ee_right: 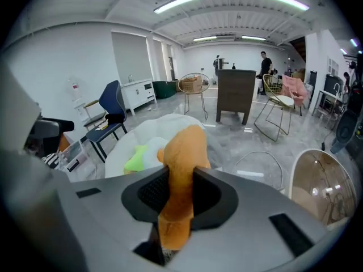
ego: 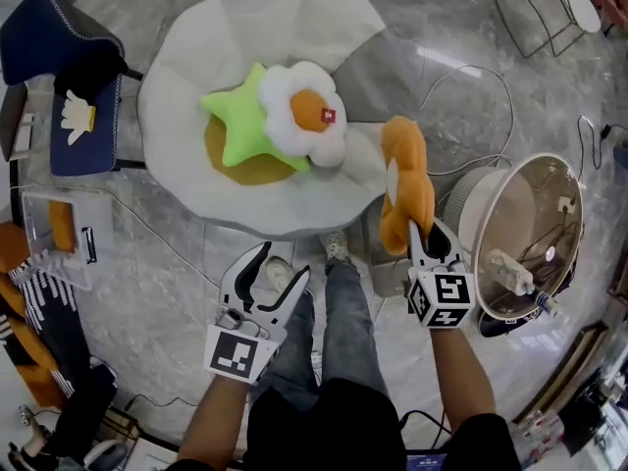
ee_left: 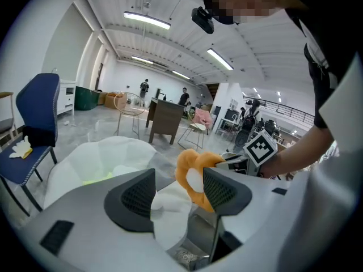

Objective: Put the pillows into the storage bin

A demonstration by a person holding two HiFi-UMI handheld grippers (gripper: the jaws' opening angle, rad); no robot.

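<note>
My right gripper (ego: 428,235) is shut on an orange and white plush pillow (ego: 406,186), which hangs in the air right of the big white cushion (ego: 255,27). In the right gripper view the pillow (ee_right: 184,152) is pinched between the pads. On the cushion lie a green star pillow (ego: 238,118), a white fried-egg pillow (ego: 306,114) and a mustard round pillow (ego: 245,169) beneath them. My left gripper (ego: 283,263) is open and holds nothing; it hangs low by the person's legs. A round white bin with a clear domed lid (ego: 510,229) stands on the floor at the right.
A blue chair (ego: 59,67) with a white glove-shaped toy stands at the far left. Below it is a clear plastic box (ego: 54,226). Cables (ego: 461,96) run over the marble floor. A wire chair frame (ego: 535,8) stands at the top right.
</note>
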